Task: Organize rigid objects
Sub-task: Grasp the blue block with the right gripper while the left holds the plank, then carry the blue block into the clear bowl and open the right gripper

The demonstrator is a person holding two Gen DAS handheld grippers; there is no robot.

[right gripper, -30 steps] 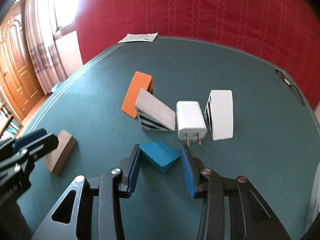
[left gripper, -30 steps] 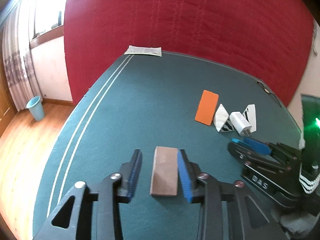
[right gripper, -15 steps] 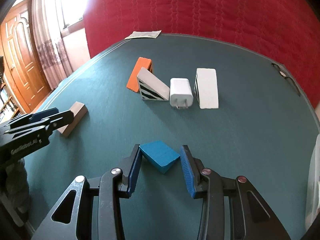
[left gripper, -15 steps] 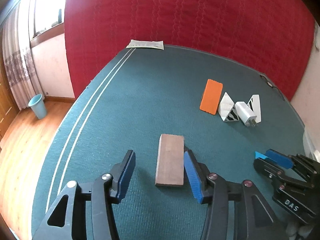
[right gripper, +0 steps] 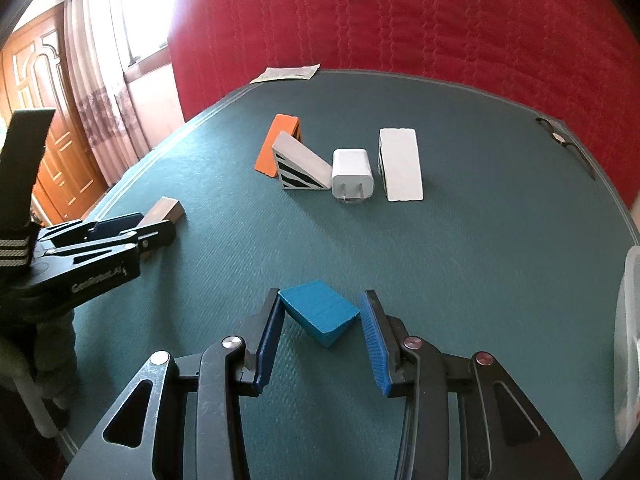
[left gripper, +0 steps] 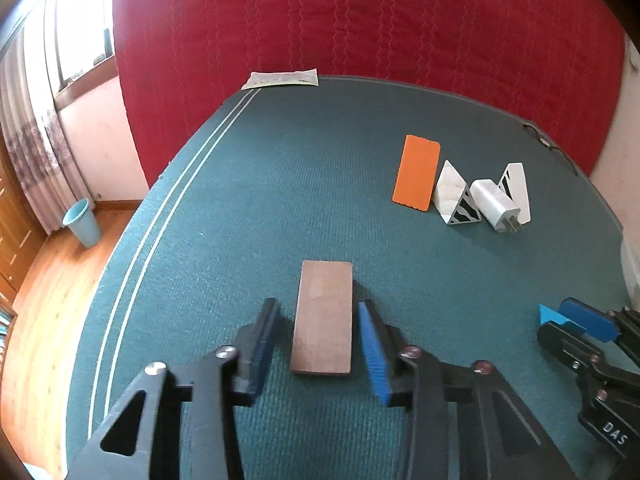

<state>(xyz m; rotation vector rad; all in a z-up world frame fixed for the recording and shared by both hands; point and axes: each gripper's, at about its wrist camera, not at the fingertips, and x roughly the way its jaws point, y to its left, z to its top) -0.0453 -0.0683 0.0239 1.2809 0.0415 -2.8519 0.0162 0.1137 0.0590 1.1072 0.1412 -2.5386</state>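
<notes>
A brown wooden block (left gripper: 325, 316) lies flat on the green table (left gripper: 280, 200), between the open fingers of my left gripper (left gripper: 318, 340), with gaps on both sides. It also shows in the right wrist view (right gripper: 162, 210). A blue wedge block (right gripper: 318, 312) sits between the fingers of my right gripper (right gripper: 320, 332), which is open around it; its tip shows in the left wrist view (left gripper: 550, 314). Farther back stands a row: an orange wedge (right gripper: 276, 144), a striped white wedge (right gripper: 300, 168), a white charger plug (right gripper: 352, 172) and another white wedge (right gripper: 400, 164).
A paper sheet (left gripper: 282, 77) lies at the table's far edge by the red quilted wall (left gripper: 360, 20). A black cord (right gripper: 564, 140) lies at the far right. A blue bin (left gripper: 82, 222) stands on the wooden floor at left. A white object (right gripper: 630, 340) is at the right edge.
Both grippers have pulled back from the row of objects, which now looks smaller and farther. The left gripper's fingers have spread wider around the brown block. The blue wedge stays between the right fingers.
</notes>
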